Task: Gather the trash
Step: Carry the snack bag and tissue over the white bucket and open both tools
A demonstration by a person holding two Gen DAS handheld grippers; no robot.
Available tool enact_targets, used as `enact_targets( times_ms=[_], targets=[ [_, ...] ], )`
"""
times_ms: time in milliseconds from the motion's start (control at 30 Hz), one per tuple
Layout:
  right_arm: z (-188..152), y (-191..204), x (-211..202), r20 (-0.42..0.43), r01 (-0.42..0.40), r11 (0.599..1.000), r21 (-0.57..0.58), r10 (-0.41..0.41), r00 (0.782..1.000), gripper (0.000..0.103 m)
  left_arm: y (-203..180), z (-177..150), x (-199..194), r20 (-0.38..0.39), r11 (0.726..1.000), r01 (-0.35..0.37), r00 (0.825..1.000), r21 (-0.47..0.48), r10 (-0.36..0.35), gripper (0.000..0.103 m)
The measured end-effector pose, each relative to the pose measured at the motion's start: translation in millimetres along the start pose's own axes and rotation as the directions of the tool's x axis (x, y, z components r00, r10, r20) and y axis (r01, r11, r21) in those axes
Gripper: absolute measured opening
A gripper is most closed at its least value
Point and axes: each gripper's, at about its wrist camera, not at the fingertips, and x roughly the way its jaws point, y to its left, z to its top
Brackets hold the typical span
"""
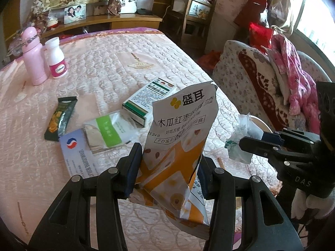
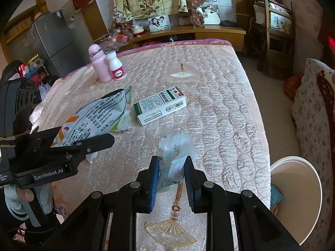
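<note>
Clamped in the left claw [image 1: 167,167]: a torn white-and-orange foil snack pouch [image 1: 180,129], lifted upright above the pink quilted bed [image 1: 104,67], pads pressing both of its lower edges. Pinched in the right claw [image 2: 170,175]: a crumpled clear plastic wrapper [image 2: 178,152], jaws narrow around the thin film. Waiting at four o'clock in the right wrist view, just off the bed's edge: a round white plastic bin [image 2: 297,179], probable destination for both loads.

Left lying on the bed at ten o'clock from the pouch: a green-and-white cardboard box [image 1: 146,100], a green-and-white flat sachet [image 1: 106,131], a dark green snack wrapper [image 1: 60,117] and a white printed card [image 1: 77,152]. Standing farther back, likely not trash: a pink flask [image 1: 33,56] and a white pill bottle [image 1: 55,58].

Risks from here: slippery film sliding out of the narrow pinch mid-carry; limp pouch folding over and catching the bin's rim; both claws crowding one small opening and knocking each other.
</note>
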Motion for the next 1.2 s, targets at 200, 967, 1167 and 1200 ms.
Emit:
enact_targets(
  times_ms=[200,967,1167,1200],
  targets=[
    [-2.8,-8.3,-3.8,-0.002,0.013,1.0,0.008,-0.013,1.0,0.023,-14.1,0.1,4.2,-0.01,1.0,0.019,1.0,0.018,-0.019,0.045],
    [-38.5,-100.2,-51.7,-0.018,0.168,0.98,0.109,-0.167,0.986,0.023,-122.8,10.4,42.2,-0.089,0.973,0.19,0.98,0.133,-0.179,0.045],
    [-59.0,-135.3,-64.1,-0.037,0.208,0.963,0.174,-0.205,0.978,0.023,-155.0,12.6,60.9,-0.138,0.957,0.256,0.961,0.136,-0.238,0.046],
    [-61.4,-138.8,-65.1,-0.039,0.212,0.96,0.181,-0.208,0.977,0.023,-159.4,12.6,64.1,-0.147,0.954,0.269,0.957,0.132,-0.25,0.046]
  ],
)
